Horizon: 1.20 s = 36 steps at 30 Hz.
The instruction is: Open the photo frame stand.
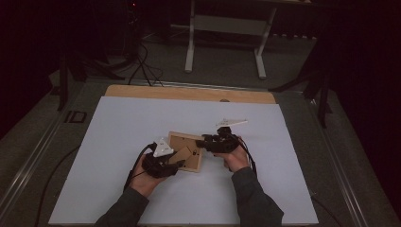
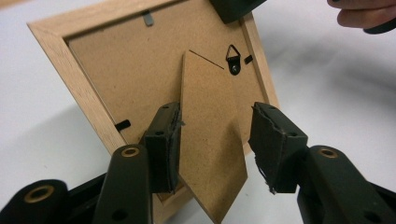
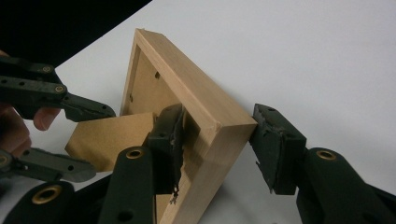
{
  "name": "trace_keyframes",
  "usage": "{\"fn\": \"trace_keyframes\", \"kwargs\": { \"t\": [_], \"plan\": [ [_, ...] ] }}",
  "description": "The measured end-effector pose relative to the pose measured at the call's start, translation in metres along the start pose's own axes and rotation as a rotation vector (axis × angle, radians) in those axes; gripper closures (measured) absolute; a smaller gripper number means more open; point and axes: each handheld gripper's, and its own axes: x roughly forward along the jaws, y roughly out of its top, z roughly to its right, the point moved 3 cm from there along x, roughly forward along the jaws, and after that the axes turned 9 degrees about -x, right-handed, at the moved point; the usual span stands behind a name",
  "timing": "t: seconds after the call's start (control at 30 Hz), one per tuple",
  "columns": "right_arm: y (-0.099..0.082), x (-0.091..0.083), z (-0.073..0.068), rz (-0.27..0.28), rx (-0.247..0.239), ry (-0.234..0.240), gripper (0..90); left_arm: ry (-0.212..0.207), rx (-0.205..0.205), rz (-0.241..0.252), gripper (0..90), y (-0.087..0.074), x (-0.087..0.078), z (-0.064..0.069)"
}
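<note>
One wooden picture frame (image 1: pixel 185 151) lies back-up on the white desk (image 1: pixel 118 142) between two tongs: the left tongs (image 2: pixel 215 140) spread around its one fold-out stand (image 2: pixel 210 154), the right tongs (image 3: pixel 217 140) pinching its corner.

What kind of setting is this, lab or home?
Likely a lab or recording studio: a white sheet covers the worktable, cables trail across the grey floor, dark drapes surround it, and a bare bench frame stands behind.

Picture frame (image 1: pixel 185 151) face-down on the white sheet (image 1: pixel 118 142), between both claws, stand flap (image 2: pixel 210 140) upward
</note>
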Motion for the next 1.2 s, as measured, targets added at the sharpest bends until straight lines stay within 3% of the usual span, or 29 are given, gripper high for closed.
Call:
{"fn": "trace_keyframes", "kwargs": {
  "t": [0.17, 0.27, 0.57, 0.8, 1.07, 1.2],
  "plan": [
    [0.0, -0.001, -0.002, 0.004, -0.013, -0.007, 54.6, -0.018, -0.041, -0.052, 57.9, 0.0, 0.001, -0.005],
    [0.0, -0.002, -0.005, 0.002, -0.026, -0.015, 54.7, -0.021, -0.042, -0.091, 58.6, -0.003, 0.005, -0.007],
    [-0.001, -0.005, -0.009, 0.009, -0.045, -0.021, 54.9, -0.031, -0.011, -0.09, 60.6, -0.002, 0.003, -0.005],
    [-0.006, 0.002, -0.006, -0.01, -0.027, 0.026, 49.8, -0.033, 0.006, -0.093, 61.0, -0.002, 0.002, -0.005],
    [-0.006, 0.0, -0.008, 0.002, -0.028, 0.045, 54.9, -0.026, 0.015, -0.091, 61.2, -0.002, 0.002, -0.006],
    [-0.003, -0.004, -0.011, 0.019, -0.047, 0.025, 57.3, -0.014, 0.016, -0.087, 62.2, -0.001, 0.002, -0.007]
  ]
}}
